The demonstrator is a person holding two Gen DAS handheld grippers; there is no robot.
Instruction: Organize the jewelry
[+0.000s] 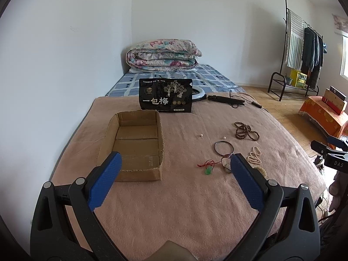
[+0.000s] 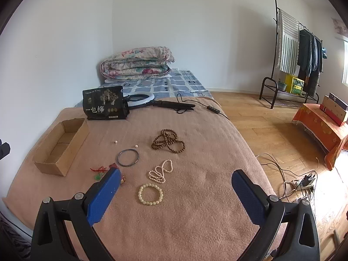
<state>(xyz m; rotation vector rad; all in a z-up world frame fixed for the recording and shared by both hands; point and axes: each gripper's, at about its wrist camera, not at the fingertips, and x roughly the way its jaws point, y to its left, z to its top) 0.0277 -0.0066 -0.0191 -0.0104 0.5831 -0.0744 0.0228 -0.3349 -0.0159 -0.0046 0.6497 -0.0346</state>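
Pink blanket (image 2: 184, 217) bears scattered beads (image 2: 168, 143), cardboard box (image 1: 134, 143), snack bag (image 1: 165, 95) (upright); both grippers' fingers spread apart.

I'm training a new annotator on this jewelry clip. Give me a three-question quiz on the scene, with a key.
1. True or false: the cardboard box already holds some jewelry.
2. Which piece lies nearest the right gripper?
A. brown bead strand
B. cream bead bracelet
C. dark bangle
3. Fill in: both the left gripper and the right gripper are ____ and hold nothing.

Key
1. False: only its bare cardboard floor shows.
2. B
3. open
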